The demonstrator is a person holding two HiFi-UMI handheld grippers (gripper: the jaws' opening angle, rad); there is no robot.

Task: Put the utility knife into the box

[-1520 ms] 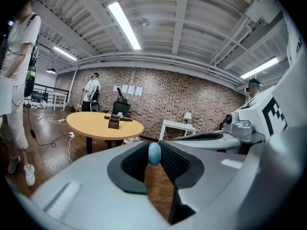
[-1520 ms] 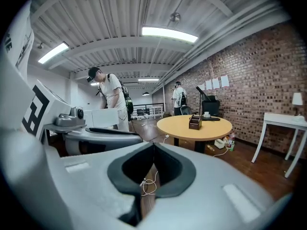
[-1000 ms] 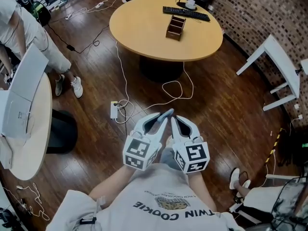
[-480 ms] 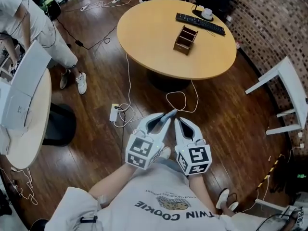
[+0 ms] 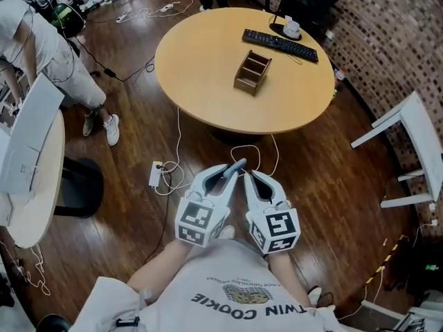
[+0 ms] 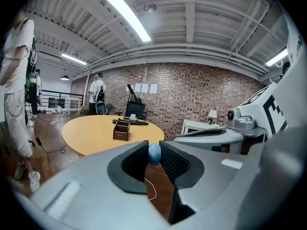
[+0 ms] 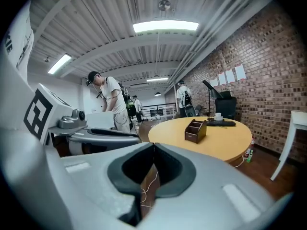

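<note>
Low in the head view, over the wood floor, my two grippers are held side by side. My left gripper (image 5: 232, 171) is shut on the utility knife (image 5: 237, 164), whose grey-blue end sticks out past the fingertips. In the left gripper view the knife (image 6: 154, 153) shows as a blue rounded tip pinched between the pads of the left gripper (image 6: 154, 160). My right gripper (image 5: 248, 176) is shut with nothing in it, and in its own view the right gripper (image 7: 153, 150) has its jaws together. The brown wooden box (image 5: 252, 72) stands on the round table (image 5: 201, 75), well ahead of both grippers.
A black keyboard (image 5: 279, 45) and a white cup (image 5: 291, 28) lie at the table's far side. A power strip (image 5: 156, 173) with white cables lies on the floor. A person (image 5: 48, 47) stands at a white table (image 5: 34, 185) on the left, and white furniture (image 5: 408, 137) leans by the brick wall.
The round table and box have drifted lower in the head view, closer to the grippers. Both grippers keep the same pose side by side, the left one still gripping the knife.
</note>
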